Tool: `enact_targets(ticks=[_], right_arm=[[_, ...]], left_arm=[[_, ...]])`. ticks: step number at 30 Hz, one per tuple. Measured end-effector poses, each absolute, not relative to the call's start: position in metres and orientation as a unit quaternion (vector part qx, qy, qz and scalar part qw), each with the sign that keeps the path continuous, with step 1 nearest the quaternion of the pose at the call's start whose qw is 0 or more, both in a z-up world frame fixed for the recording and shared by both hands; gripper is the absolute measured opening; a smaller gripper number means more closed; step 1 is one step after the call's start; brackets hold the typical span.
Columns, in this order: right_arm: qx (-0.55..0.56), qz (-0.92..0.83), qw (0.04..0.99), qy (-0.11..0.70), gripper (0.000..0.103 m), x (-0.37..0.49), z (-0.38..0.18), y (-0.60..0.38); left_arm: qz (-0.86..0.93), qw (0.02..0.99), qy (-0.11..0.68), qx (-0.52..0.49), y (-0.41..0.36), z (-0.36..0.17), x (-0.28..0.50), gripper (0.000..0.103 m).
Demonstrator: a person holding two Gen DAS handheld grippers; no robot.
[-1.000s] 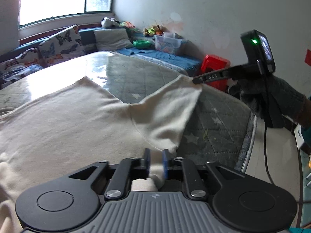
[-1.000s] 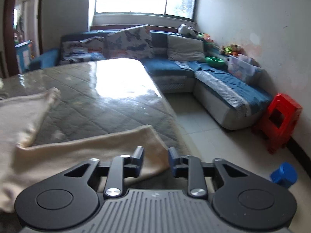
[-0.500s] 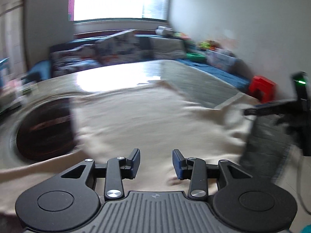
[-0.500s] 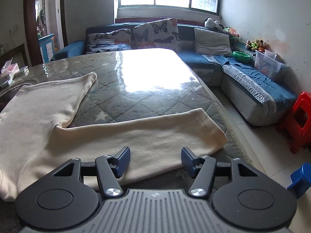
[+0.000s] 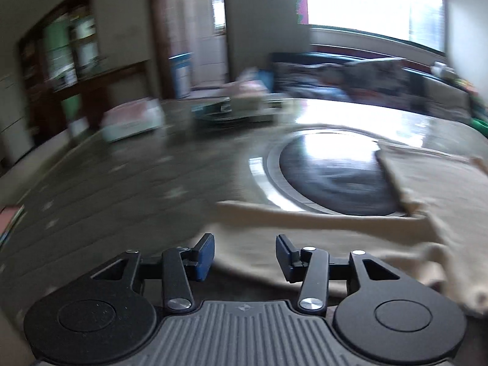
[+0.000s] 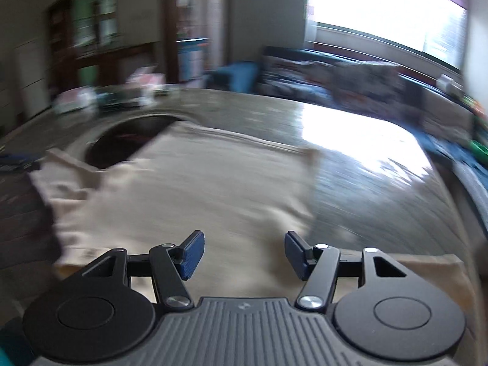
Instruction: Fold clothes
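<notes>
A cream garment (image 6: pixel 195 189) lies spread on the grey quilted table cover (image 6: pixel 381 189). In the left wrist view the garment (image 5: pixel 350 235) runs across the lower right, one sleeve stretching left. My left gripper (image 5: pixel 245 254) is open and empty, just above the sleeve's edge. My right gripper (image 6: pixel 244 251) is open and empty, low over the garment's near part. Both views are motion-blurred.
A dark round turntable (image 5: pixel 329 177) sits in the table's middle, partly under the garment. Boxes and a tray (image 5: pixel 134 122) stand at the table's far left. A blue sofa (image 6: pixel 350 73) runs under the window. Dark cabinets (image 5: pixel 61 70) line the left wall.
Both grippers have let go of the garment and opened wide. Both views have swung left, from the sofa corner toward the cabinets and doorway. The garment now lies flat.
</notes>
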State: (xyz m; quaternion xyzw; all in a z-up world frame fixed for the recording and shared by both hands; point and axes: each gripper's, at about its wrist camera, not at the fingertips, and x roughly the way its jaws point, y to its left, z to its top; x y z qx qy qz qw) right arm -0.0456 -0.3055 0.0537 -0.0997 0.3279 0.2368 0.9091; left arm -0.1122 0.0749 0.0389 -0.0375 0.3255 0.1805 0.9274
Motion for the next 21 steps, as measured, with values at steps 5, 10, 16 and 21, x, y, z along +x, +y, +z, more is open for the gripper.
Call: enact_targets(ticks=[5,10,16,21], right_arm=[[-0.151,0.323,0.879,0.317,0.060,-0.048,0.060,-0.245],[-0.181,0.376,0.855,0.306,0.060,-0.053,0.059,-0.198],[-0.205,0.405,0.835,0.312,0.059,-0.054,0.048,-0.163],[-0.207,0.429,0.822,0.313,0.059,-0.055,0.045,-0.143]], left_arm=[[0.199,0.920,0.332,-0.059,0.096,0.032,-0.112,0.050],[0.188,0.927,0.317,-0.064,0.102,0.036,-0.107,0.035],[0.176,0.936,0.298,-0.070,0.108,0.041,-0.100,0.005],[0.168,0.941,0.286,-0.072,0.112,0.045,-0.093,0.005]])
